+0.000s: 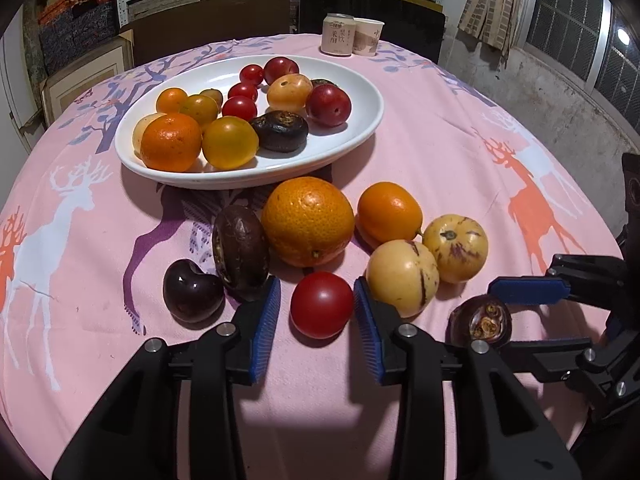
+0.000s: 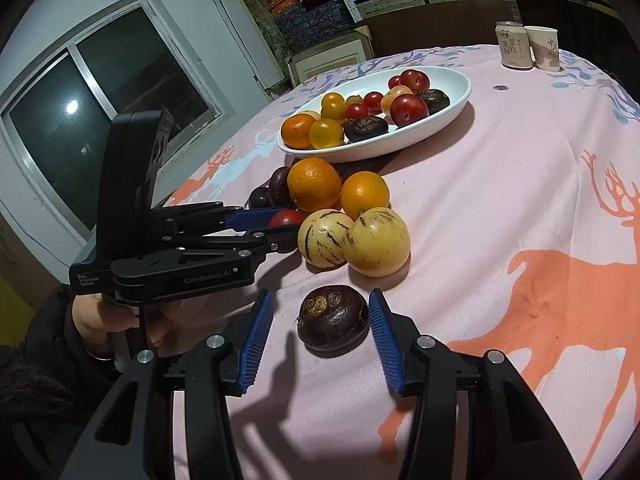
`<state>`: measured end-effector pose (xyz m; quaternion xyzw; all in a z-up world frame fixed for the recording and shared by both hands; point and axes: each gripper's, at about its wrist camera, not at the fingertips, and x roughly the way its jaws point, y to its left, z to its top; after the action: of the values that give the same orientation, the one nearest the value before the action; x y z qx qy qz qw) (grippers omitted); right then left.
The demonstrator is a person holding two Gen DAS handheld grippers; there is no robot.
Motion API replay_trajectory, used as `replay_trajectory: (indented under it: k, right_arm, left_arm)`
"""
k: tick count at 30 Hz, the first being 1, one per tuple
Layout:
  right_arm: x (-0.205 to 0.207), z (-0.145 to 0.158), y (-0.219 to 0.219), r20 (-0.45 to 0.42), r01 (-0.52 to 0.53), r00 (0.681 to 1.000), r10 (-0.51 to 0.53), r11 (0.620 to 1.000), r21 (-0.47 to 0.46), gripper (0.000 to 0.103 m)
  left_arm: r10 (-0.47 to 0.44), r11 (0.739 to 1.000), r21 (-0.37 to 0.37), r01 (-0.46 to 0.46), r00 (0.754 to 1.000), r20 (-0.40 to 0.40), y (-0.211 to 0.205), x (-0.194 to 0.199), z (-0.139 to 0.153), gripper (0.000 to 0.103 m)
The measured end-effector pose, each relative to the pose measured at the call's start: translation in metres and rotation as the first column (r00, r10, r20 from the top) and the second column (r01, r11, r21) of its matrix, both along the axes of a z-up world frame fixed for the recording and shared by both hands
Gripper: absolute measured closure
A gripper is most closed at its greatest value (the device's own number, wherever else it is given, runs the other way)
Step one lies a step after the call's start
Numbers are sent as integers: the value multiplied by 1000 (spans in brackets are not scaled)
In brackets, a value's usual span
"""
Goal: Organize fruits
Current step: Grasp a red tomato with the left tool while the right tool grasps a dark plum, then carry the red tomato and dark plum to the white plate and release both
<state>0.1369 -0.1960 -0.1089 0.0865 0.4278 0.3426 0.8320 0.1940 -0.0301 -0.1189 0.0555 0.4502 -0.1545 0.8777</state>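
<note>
Left gripper (image 1: 317, 312) spread, blue pads either side of a red tomato (image 1: 321, 305) on the pink cloth (image 1: 440, 152), small gaps both sides. Right gripper (image 2: 320, 322) spread around a dark water chestnut (image 2: 333, 322), not touching. Loose fruit crowds just ahead: large orange (image 1: 307, 221), two pale striped melons (image 2: 354, 240). White plate (image 1: 360, 128) beyond, its right end bare. Open cloth lies to the right.

On the counter (image 1: 440, 128), the plate (image 1: 360, 136) of fruit sits at 12 o'clock; loose fruit lies before it, with a can (image 1: 338, 35) and cup (image 1: 367, 37) behind at 1 o'clock.
</note>
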Motion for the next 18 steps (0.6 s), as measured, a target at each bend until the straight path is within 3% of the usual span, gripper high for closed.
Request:
replay_trajectory:
  k: [1, 6, 13, 14, 15, 18]
  right_arm:
    - [-1, 0, 0, 0, -1, 1000, 1, 1000, -3, 53]
    - [-5, 0, 4, 18, -3, 1000, 4, 999, -50, 52]
    - [-11, -1, 42, 92, -16, 995, 47, 949, -315, 46]
    - [-11, -1, 45, 102, -12, 994, 49, 941, -339, 49]
    - [-10, -1, 46, 114, 5, 993, 38, 934, -358, 61]
    - [-10, 0, 40, 121, 8, 992, 35, 940, -342, 61]
  left_arm:
    - [-4, 1000, 1, 4, 1000, 2, 0, -2, 1, 76]
    - [0, 999, -40, 1, 999, 43, 8, -26, 17, 76]
    - [-7, 998, -66, 13, 996, 89, 21, -57, 38, 76]
    - [-10, 998, -67, 16, 996, 91, 21, -59, 39, 76]
    - [-11, 998, -66, 18, 996, 94, 21, -60, 40, 76]
    - [-1, 997, -74, 9, 995, 96, 26, -62, 41, 76]
